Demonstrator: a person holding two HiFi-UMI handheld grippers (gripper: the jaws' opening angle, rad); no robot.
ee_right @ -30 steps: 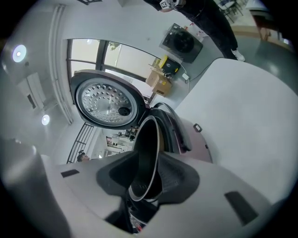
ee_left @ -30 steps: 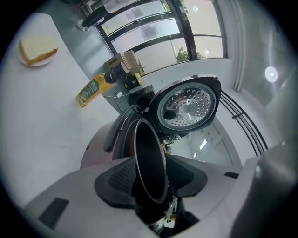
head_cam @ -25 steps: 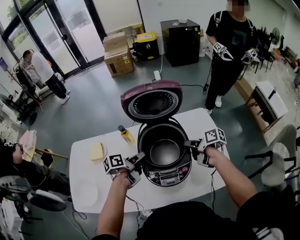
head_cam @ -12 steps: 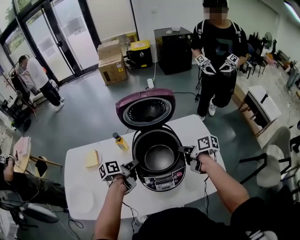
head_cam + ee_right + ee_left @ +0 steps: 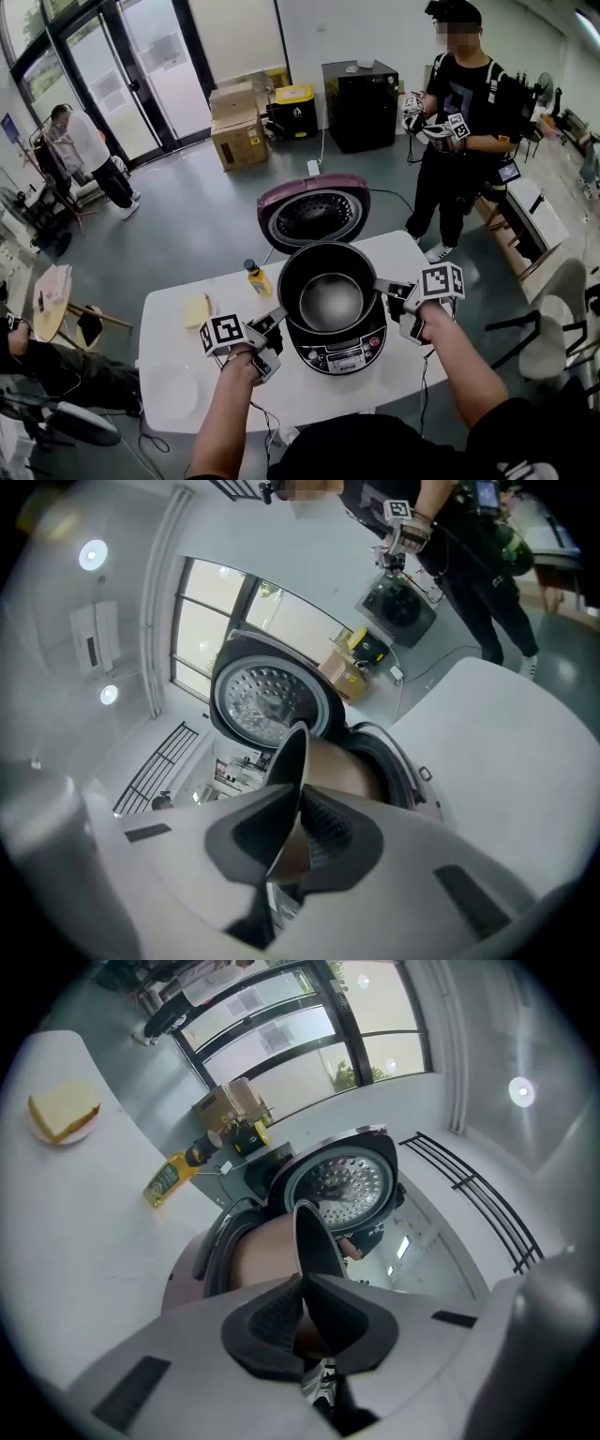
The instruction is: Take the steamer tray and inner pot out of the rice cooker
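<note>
One white table (image 5: 394,370) fills the lower half of the head view, and on it sits a rice cooker (image 5: 339,349) with its purple lid (image 5: 314,214) swung fully open at the back. Its dark inner pot (image 5: 328,298) hangs partway out of the cooker body, copper-coloured outer wall showing above the well, held level at opposite sides of its rim. The left gripper (image 5: 279,316) has its jaws clamped on the pot's near-left rim, and the right gripper (image 5: 382,286) is clamped on the right rim; each gripper view shows the thin pot edge pinched between the ribbed pads. Left of the cooker lie a white plate (image 5: 169,389), a pale yellow slab (image 5: 196,308) and a small yellow bottle (image 5: 255,278).
</note>
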